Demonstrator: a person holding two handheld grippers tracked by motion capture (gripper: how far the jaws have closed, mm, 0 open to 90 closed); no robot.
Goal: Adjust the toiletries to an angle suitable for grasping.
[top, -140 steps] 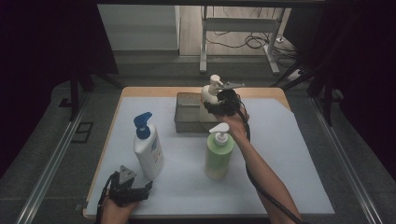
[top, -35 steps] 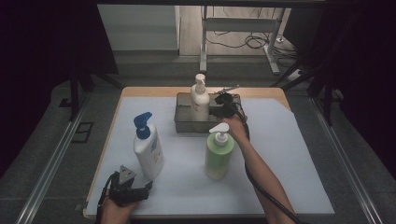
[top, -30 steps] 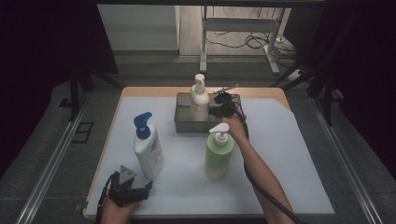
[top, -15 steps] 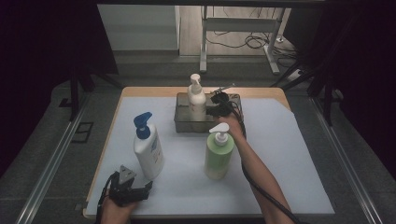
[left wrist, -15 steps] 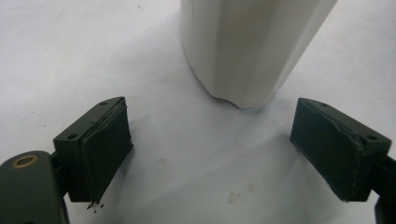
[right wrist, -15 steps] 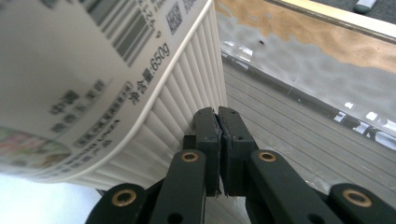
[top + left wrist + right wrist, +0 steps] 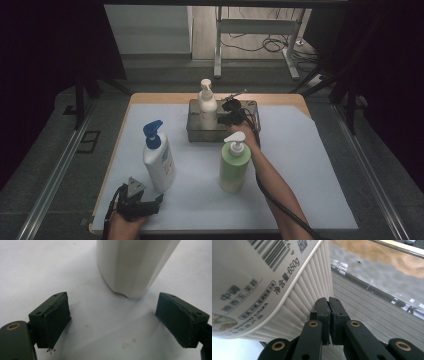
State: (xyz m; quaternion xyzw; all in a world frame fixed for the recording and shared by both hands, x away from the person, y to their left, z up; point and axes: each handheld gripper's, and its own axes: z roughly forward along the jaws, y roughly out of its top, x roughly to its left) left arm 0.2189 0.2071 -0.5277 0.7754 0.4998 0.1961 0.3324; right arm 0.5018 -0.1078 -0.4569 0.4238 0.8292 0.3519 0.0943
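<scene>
The cream bottle (image 7: 207, 102) now stands upright in the tray (image 7: 196, 131), nudged there from its earlier tilt by the right gripper (image 7: 226, 117) (jaws closed on nothing), while the left gripper (image 7: 145, 204) rests wide open.

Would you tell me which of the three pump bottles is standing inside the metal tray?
The cream-white pump bottle stands in the metal tray. The blue-pump white bottle and the green bottle stand outside it, on the white table cover.

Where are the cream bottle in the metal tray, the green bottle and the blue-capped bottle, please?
cream bottle (image 7: 207, 107), high view, its body.
green bottle (image 7: 234, 167), high view, its body.
blue-capped bottle (image 7: 159, 162), high view, its white body.
</scene>
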